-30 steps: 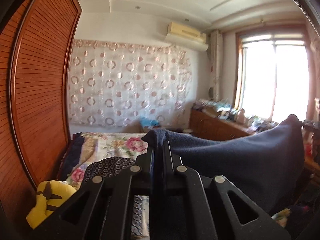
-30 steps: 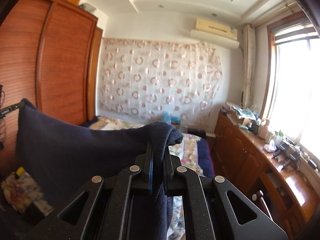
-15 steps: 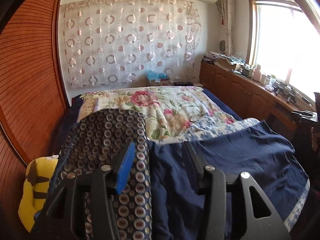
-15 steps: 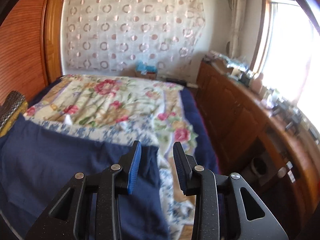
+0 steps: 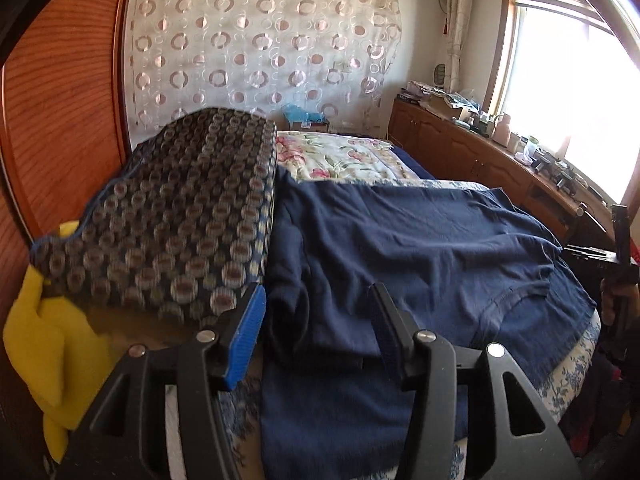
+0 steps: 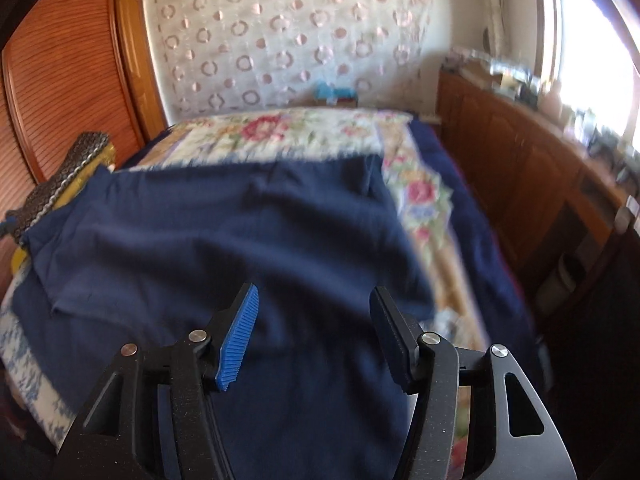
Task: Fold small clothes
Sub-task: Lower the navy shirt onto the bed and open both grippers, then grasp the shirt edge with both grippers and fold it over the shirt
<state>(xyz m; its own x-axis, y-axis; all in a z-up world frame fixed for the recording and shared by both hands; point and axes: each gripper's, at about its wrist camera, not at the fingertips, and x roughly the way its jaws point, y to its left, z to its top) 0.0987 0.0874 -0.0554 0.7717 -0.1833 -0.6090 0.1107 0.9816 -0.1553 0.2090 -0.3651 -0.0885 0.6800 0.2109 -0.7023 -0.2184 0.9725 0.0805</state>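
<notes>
A navy blue garment (image 5: 420,248) lies spread on the bed, seen also in the right wrist view (image 6: 224,232). My left gripper (image 5: 316,332) is open and empty just above the garment's near left edge. My right gripper (image 6: 316,332) is open and empty over the garment's near right part. The right gripper's hand and handle show at the far right of the left wrist view (image 5: 618,264).
A dark folded cloth with round dots (image 5: 180,208) lies left of the garment on a yellow cushion (image 5: 44,344). The floral bedspread (image 6: 304,128) lies beyond. A wooden wardrobe (image 5: 56,92) stands left, a cluttered wooden sideboard (image 6: 532,160) right under the window.
A second ago both grippers held the navy garment up in the air, shut on its corners. They laid it on the bed, opened and let go; both now hover lower and closer.
</notes>
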